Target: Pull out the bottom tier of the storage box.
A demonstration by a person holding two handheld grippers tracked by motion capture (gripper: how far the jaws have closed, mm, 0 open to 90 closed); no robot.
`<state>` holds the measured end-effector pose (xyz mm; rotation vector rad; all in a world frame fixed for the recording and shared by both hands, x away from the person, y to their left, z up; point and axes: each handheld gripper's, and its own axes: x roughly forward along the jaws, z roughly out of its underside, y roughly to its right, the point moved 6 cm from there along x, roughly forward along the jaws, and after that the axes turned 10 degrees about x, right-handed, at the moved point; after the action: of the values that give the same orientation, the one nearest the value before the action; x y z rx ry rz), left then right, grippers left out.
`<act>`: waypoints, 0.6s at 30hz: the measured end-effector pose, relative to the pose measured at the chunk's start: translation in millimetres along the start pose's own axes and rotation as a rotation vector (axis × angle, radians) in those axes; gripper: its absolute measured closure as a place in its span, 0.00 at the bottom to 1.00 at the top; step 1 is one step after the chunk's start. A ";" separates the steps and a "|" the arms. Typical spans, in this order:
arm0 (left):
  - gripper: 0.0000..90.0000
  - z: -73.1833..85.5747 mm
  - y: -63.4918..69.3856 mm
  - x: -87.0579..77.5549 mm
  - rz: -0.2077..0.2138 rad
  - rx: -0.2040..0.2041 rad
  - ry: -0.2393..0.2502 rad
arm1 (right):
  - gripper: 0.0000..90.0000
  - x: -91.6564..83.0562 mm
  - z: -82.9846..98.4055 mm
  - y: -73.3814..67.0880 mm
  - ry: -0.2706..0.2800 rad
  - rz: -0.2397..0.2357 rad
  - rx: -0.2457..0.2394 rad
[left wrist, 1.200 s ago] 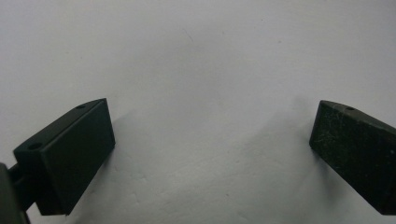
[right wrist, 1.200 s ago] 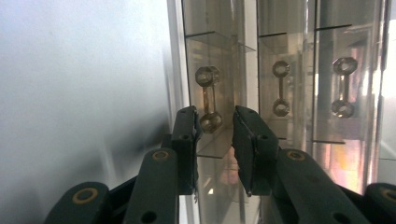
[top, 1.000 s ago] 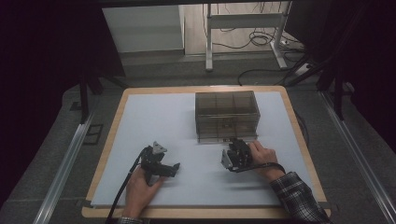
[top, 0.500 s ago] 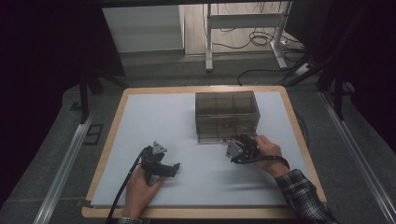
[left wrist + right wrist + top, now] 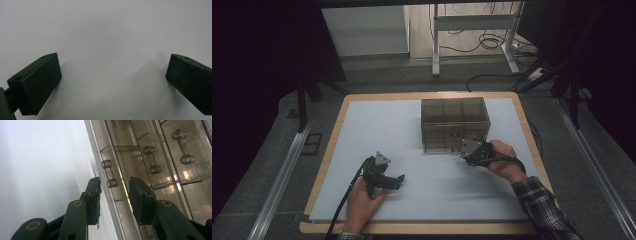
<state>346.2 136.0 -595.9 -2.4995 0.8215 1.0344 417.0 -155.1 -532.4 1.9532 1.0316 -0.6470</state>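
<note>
A smoky clear drawer cabinet (image 5: 455,122) stands on the white mat (image 5: 377,130), right of centre. My right gripper (image 5: 465,150) is at its lower front, held by a hand in a plaid sleeve. In the right gripper view its jaws (image 5: 115,179) stand apart and have just been opening. A clear drawer handle (image 5: 109,173) lies at their tips, between them, with neither pad pressing on it. Two other drawer handles (image 5: 151,160) show further along. My left gripper (image 5: 398,178) rests low on the mat at the front left, open wide (image 5: 113,75) over bare mat.
The mat lies on a wooden board (image 5: 332,150) with metal rails (image 5: 282,175) along both sides. Desk legs and cables (image 5: 492,42) are on the floor beyond the far edge.
My right gripper has moved up and toward the cabinet's front, and its jaws stand a little wider. The left gripper has stayed where it was.
</note>
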 end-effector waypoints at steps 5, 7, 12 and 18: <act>0.00 0.3 -0.5 -0.4 0.000 0.007 -0.005 | 0.67 -2.1 0.0 9.2 0.004 -0.076 0.032; 0.00 0.3 -0.6 -0.4 0.001 0.009 -0.005 | 0.67 -3.0 0.4 12.8 0.002 -0.095 0.044; 0.00 0.3 -0.3 -0.4 0.001 0.006 -0.005 | 0.68 -4.9 2.5 25.5 -0.018 -0.141 0.059; 0.00 0.3 -0.3 -0.4 0.001 0.006 -0.005 | 0.72 -1.5 6.6 39.5 -0.025 -0.218 0.086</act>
<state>346.0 136.5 -595.9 -2.4909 0.8237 1.0370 449.1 -174.5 -518.2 1.9156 1.2302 -0.8465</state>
